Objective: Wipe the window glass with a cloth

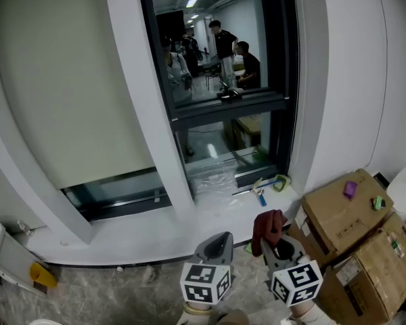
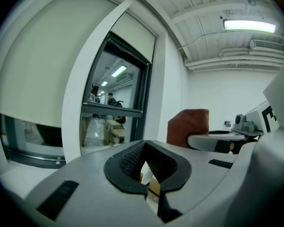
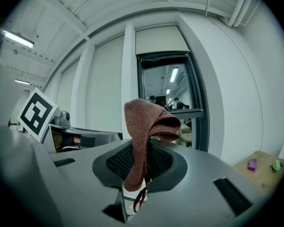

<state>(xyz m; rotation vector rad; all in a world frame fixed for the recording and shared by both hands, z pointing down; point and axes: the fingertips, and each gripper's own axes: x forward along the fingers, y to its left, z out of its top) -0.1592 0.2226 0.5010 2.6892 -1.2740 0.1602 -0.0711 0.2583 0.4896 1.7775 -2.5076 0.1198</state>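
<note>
A tall dark-framed window (image 1: 216, 53) stands ahead, its glass (image 3: 168, 86) showing people in a room beyond. My right gripper (image 1: 274, 239) is shut on a reddish-brown cloth (image 1: 267, 226), which sticks up from the jaws and folds over at the top (image 3: 146, 126). The cloth also shows as a brown block (image 2: 189, 126) at the right of the left gripper view. Beside it on the left, my left gripper (image 1: 216, 246) is shut with nothing between its jaws (image 2: 146, 167). Both grippers hang low, well short of the window.
Cardboard boxes (image 1: 345, 229) with small purple and green items sit at the right. A white sill (image 1: 210, 215) below the window holds tools with blue and green handles (image 1: 267, 187) and plastic sheeting. A roller blind (image 1: 61, 80) covers the left pane. A yellow item (image 1: 40, 275) lies at lower left.
</note>
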